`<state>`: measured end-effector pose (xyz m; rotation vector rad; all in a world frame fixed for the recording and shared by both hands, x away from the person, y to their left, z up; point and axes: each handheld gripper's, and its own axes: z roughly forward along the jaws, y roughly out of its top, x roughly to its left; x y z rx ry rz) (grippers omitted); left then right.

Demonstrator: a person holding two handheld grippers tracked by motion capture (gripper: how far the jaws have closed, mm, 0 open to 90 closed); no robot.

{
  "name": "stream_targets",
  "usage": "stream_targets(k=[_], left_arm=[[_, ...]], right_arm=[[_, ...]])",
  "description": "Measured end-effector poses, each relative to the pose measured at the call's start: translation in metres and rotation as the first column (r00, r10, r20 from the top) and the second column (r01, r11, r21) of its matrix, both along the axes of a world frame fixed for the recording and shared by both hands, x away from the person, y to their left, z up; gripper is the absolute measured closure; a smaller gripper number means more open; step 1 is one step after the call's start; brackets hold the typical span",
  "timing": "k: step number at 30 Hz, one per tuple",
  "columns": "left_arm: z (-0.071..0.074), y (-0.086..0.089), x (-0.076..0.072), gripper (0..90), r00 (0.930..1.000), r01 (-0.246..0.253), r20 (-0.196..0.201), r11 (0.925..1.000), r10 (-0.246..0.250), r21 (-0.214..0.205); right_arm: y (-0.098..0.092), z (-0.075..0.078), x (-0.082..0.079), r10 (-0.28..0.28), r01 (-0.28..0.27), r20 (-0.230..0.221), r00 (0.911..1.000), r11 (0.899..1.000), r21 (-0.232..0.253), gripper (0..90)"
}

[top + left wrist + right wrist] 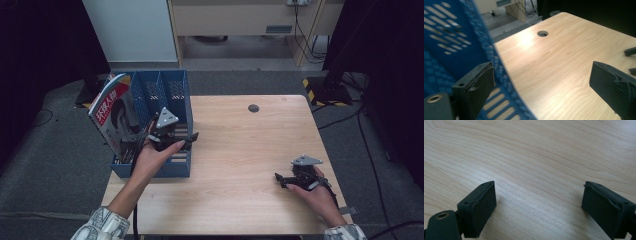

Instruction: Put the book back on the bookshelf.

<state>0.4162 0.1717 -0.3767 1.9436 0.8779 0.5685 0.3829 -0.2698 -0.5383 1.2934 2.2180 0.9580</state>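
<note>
My left tongs (187,138) sit wide apart, holding nothing, over the blue file rack (176,89) at left of centre in the high view. A magazine (114,114) leans in the rack's leftmost slot. My right tongs (281,180), also wide, rest on the desk (240,150) lower right.
</note>
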Motion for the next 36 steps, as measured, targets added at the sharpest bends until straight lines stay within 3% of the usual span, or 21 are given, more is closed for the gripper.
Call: stream_targets(k=[3,16,24,36], left_arm=[[-0.007,-0.011,-0.003,5.5,0.9995,0.023,-0.019,0.9996,-0.024,-0.015],[-0.030,-0.064,-0.018,5.5,0.9919,0.118,-0.051,0.9928,-0.116,0.022],[-0.041,-0.085,-0.025,5.6,0.9870,0.147,-0.068,0.9889,-0.145,0.022],[-0.057,-0.111,-0.035,5.6,0.9796,0.189,-0.082,0.9800,-0.183,0.063]], right_arm=[[0.000,0.000,0.000,-0.001,0.001,-0.005,1.0000,1.000,0.003,12.5],[0.001,0.000,-0.001,0.005,-0.005,-0.006,1.0000,1.000,0.001,12.5],[0.001,0.000,-0.001,0.005,-0.005,-0.004,1.0000,1.000,0.001,12.5],[0.002,0.000,-0.001,0.005,-0.005,-0.004,1.0000,1.000,0.001,12.4]])
